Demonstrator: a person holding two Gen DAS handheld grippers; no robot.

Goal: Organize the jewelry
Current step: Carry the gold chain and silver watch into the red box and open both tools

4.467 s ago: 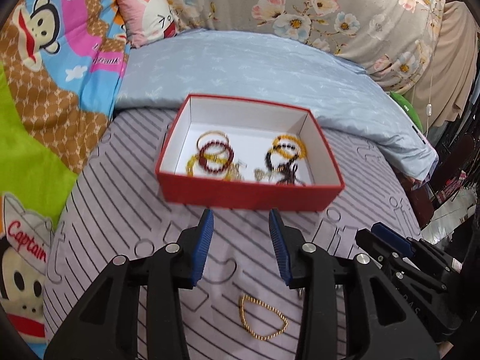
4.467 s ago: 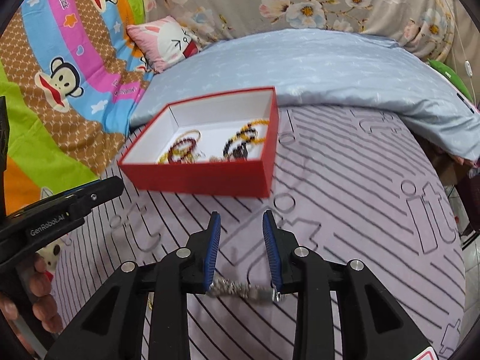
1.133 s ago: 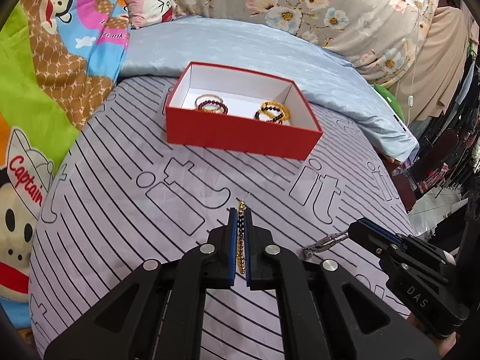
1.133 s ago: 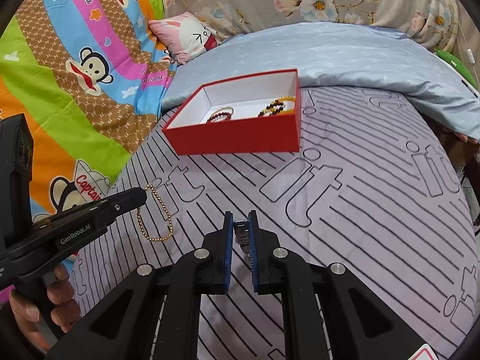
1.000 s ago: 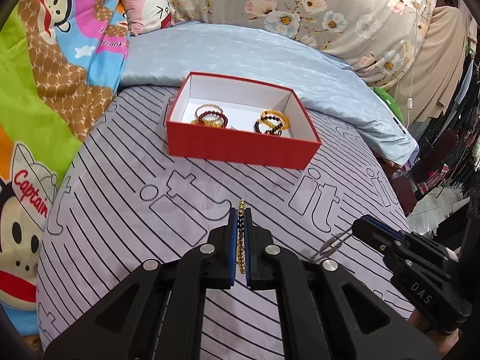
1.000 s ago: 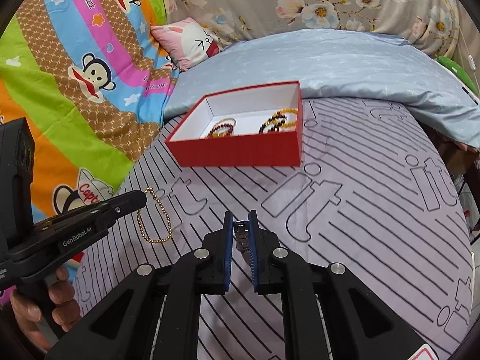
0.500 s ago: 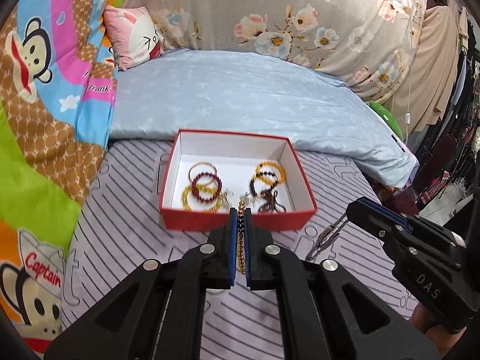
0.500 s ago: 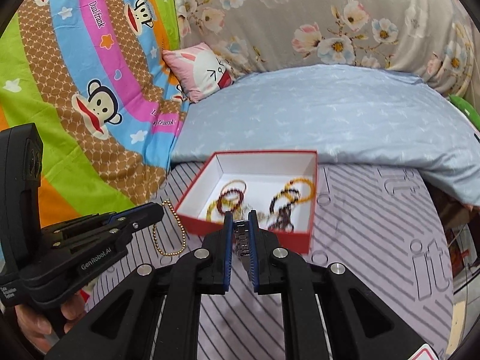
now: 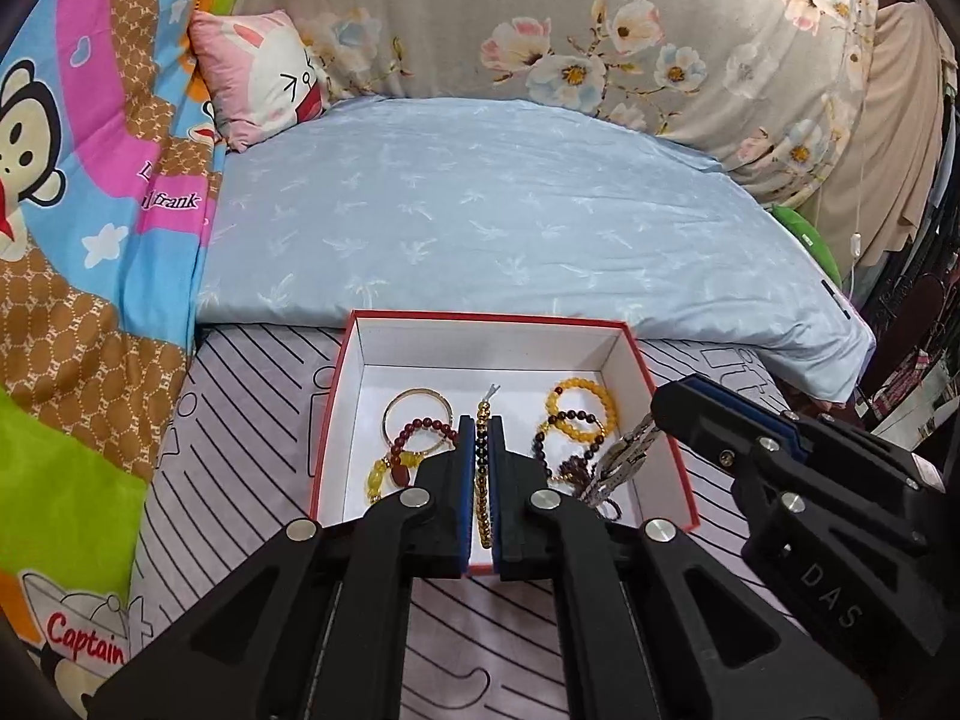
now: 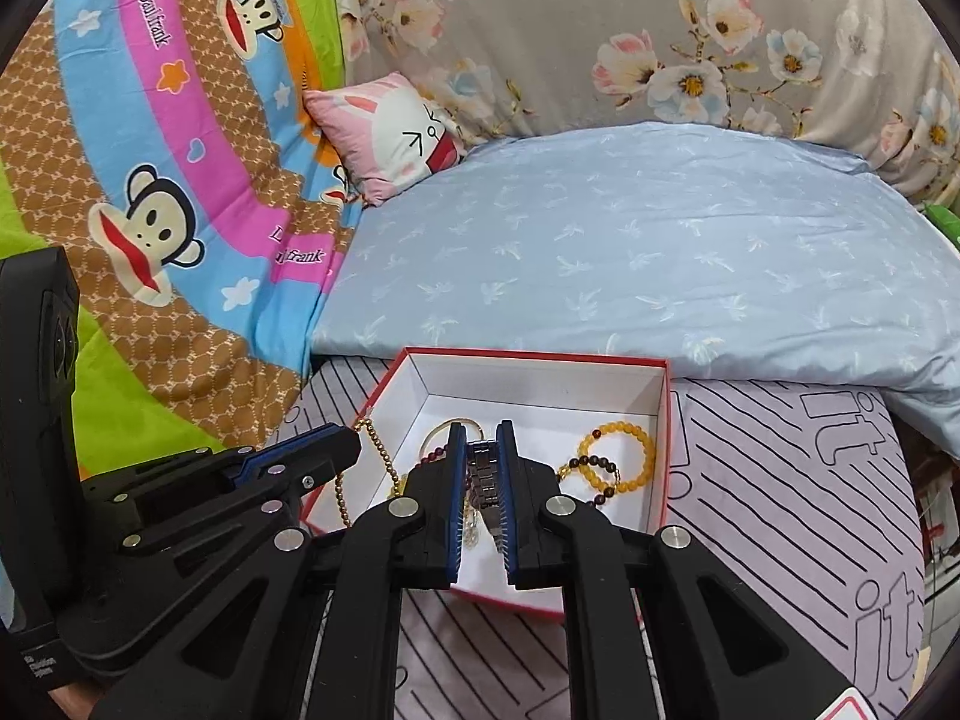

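Note:
A red box point(image 9: 336, 414) with a white inside lies on the striped purple bedsheet and holds several bead bracelets point(image 9: 579, 405) and a gold bangle point(image 9: 418, 411). My left gripper point(image 9: 480, 438) is shut on a gold bead chain point(image 9: 482, 480) and hovers over the box's middle. My right gripper point(image 10: 482, 456) is shut on a silver metal bracelet point(image 10: 483, 480) over the box point(image 10: 667, 420). The silver bracelet also shows in the left wrist view point(image 9: 624, 459), hanging over the box's right side. The gold chain shows in the right wrist view point(image 10: 375, 450) over the box's left edge.
A light blue quilt point(image 9: 480, 222) lies right behind the box. A pink cartoon pillow point(image 9: 258, 78) and a floral cover point(image 9: 600, 30) are at the back. A bright monkey-print blanket point(image 9: 78, 240) runs along the left.
Both grippers have moved forward from over the open sheet to above the box, each still holding its piece. The box looks much closer now.

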